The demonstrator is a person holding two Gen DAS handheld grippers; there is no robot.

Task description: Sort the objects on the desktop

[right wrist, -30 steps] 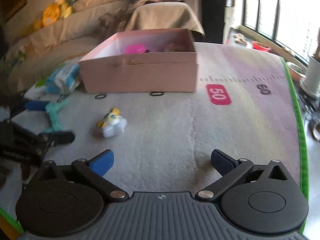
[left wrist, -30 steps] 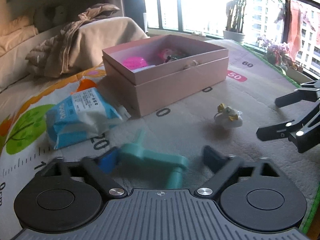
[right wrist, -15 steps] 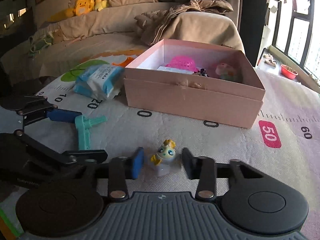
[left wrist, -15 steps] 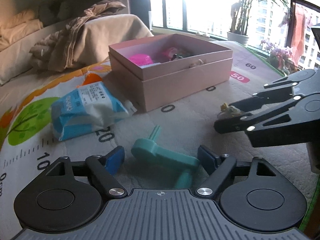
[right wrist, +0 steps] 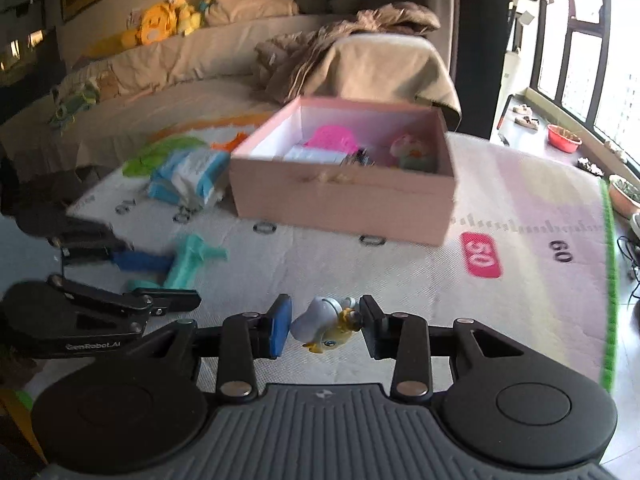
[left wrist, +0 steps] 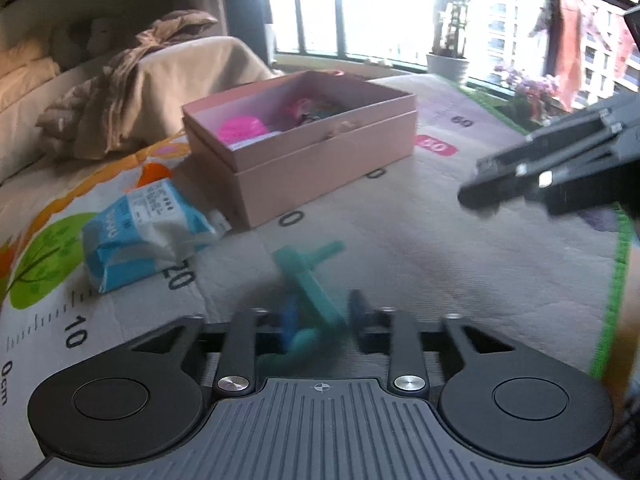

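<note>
both claws look ready to lift straight up and carry toward the open pink box (right wrist: 344, 196), best done level so nothing slips. the right claw (right wrist: 325, 325) is clenched on a small duck figurine (right wrist: 326, 322) just above the play mat (right wrist: 520, 208); the left claw (left wrist: 320, 316) is closed around a teal plastic toy (left wrist: 310, 280), blurred.

Daylight blew out the windows (left wrist: 384, 4) in glare, motion blur smeared the teal toy (left wrist: 308, 284), and fisheye distortion bent the edges.
</note>
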